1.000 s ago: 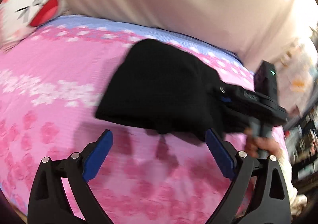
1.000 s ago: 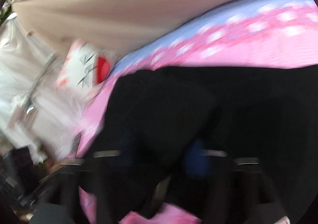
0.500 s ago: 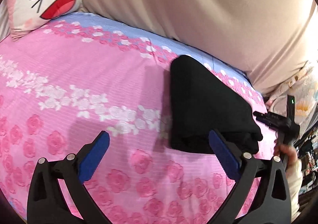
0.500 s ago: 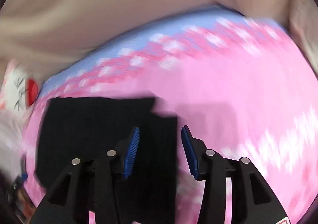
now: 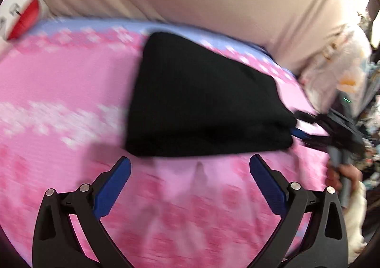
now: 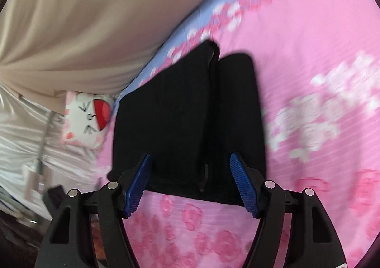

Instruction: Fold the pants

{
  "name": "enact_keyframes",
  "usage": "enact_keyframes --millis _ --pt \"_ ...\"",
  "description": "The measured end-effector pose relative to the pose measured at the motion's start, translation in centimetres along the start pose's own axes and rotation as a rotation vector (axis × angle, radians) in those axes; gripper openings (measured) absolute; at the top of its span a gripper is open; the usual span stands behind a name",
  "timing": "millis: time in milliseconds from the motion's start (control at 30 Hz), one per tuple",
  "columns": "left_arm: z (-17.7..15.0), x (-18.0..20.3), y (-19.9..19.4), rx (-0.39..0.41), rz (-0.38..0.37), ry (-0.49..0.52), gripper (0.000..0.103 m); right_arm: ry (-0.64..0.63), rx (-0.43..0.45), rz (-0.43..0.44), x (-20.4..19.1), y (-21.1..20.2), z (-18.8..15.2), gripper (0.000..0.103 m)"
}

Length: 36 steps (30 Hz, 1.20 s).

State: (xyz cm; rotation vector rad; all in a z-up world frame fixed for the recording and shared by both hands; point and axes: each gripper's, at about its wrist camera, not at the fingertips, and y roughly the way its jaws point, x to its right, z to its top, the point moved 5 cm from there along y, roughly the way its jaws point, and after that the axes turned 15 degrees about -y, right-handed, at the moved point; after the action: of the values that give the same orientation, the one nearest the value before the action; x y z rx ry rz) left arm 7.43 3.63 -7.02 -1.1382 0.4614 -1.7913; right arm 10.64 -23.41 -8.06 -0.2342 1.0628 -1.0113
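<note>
- While the right gripper (image 6: 190, 182) fingers have just been opening, apart and unclamped, the folded black pants (image 6: 190, 120) may spring open
- Left gripper (image 5: 190, 187) fingers, wide apart and empty, could snag the bedsheet (image 5: 59, 82)

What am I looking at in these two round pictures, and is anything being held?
Each picture comes from a fisheye camera on a hand-held two-finger gripper; a person carries one in each hand. The left camera shows the left gripper wide open over the pink flowered bedsheet, with the right gripper beside the folded black pants. The right camera shows the right gripper: its jaws have just been opening and stand apart over the pants' near edge, not pinching. A cartoon-face pillow lies beyond. Nothing is held.
</note>
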Motion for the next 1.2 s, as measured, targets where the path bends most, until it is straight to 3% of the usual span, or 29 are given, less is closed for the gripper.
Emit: enact_keyframes --millis 67,133,400,533,633,767,867,1000,1100,1200 --pt "-0.9 1.0 1.3 -0.034 -0.032 0.018 0.098 -0.072 -0.050 -0.026 -1.7 1.4 1.0 0.022" --pt "-1.1 1.6 2.2 -0.047 -0.050 0.027 0.098 -0.130 -0.078 -0.010 -4.1 2.2 2.4 0.017" --pt "1.0 1.4 3.9 -0.048 -0.219 -0.045 0.098 -0.404 0.019 0.116 -18.8 -0.6 12.4 0.016" --pt "1.4 1.7 3.8 -0.082 -0.357 -0.062 0.098 -0.495 0.009 0.133 -24.8 0.3 15.3 0.010" --pt "1.2 2.5 4.0 -0.073 -0.359 -0.021 0.098 -0.545 -0.001 0.107 -27.6 1.6 15.9 0.010" --pt "1.7 2.3 5.2 -0.047 -0.279 -0.012 0.098 -0.545 0.016 0.059 -26.2 1.7 15.3 0.010" --pt "1.9 0.5 4.9 -0.057 -0.289 -0.079 0.098 -0.498 0.010 -0.011 -21.9 0.8 13.6 0.011" --pt "1.0 -0.7 3.0 -0.039 -0.279 -0.052 0.098 -0.450 -0.029 -0.098 -17.5 0.8 12.4 0.011" --pt "0.0 -1.5 0.8 0.017 -0.225 -0.013 0.098 -0.464 -0.047 -0.124 -17.7 2.0 13.5 0.011" --pt "0.2 -3.0 -1.5 0.076 -0.179 -0.031 0.098 -0.574 -0.056 -0.126 -22.6 5.0 14.9 0.011"
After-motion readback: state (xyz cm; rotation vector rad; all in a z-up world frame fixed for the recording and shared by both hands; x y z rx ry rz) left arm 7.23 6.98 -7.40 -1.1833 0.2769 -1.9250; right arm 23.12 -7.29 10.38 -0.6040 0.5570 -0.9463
